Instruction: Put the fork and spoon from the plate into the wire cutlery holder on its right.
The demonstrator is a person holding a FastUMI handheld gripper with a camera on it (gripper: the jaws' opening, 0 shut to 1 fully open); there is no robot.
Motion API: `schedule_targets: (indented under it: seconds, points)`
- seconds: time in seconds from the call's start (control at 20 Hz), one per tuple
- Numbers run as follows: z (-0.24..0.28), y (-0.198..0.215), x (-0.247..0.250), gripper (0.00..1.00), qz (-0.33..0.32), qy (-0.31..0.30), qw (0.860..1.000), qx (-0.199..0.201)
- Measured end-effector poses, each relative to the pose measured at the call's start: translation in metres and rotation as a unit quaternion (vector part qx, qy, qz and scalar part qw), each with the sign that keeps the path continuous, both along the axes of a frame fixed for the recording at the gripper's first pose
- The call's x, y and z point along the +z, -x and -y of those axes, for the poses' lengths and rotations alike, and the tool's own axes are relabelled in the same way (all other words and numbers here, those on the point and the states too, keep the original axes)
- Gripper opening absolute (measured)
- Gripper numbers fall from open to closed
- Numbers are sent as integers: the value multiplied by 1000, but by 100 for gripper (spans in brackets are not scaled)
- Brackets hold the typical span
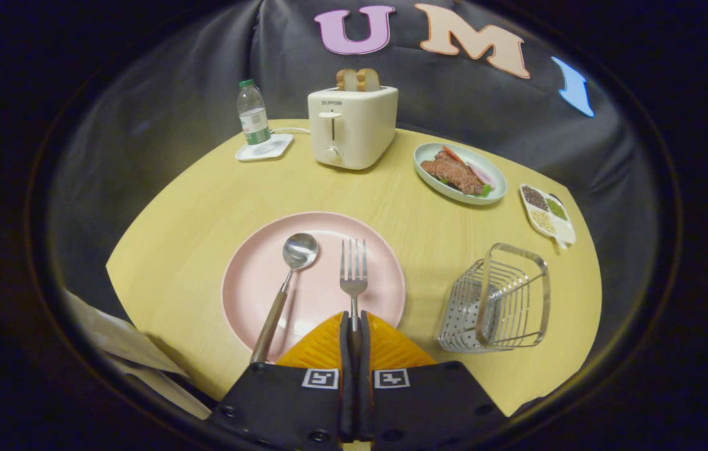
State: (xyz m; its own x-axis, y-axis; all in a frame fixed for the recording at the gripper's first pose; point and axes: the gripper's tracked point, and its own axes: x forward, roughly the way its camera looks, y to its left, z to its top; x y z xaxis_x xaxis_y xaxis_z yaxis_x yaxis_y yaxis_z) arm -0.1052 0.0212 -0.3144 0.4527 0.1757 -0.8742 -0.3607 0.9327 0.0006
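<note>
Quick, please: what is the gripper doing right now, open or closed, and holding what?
Gripper: closed, fingers pressed on the fork handle, over the pink plate.

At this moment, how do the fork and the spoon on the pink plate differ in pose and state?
The fork has its handle clamped between the fingers of the gripper, which is shut on it; the spoon lies free, to the fork's left. The fork points straight ahead along the fingers; the spoon lies slanted, its wooden handle reaching past the rim of the plate. Both have their heads over the plate, and neither is in the wire cutlery holder.
</note>
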Motion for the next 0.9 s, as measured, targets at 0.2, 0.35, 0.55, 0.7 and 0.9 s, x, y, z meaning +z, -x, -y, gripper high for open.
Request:
schedule_targets:
  seconds: [0.2,0.35,0.55,0.7,0.9]
  points:
    - [17,-2,15,7,1,17,1000,23]
    - [34,-7,26,7,3,26,999,33]
    - [55,-14,40,7,5,33,999,39]
    - [72,-17,46,7,4,37,998,46]
    - [98,-20,50,7,-6,44,997,55]
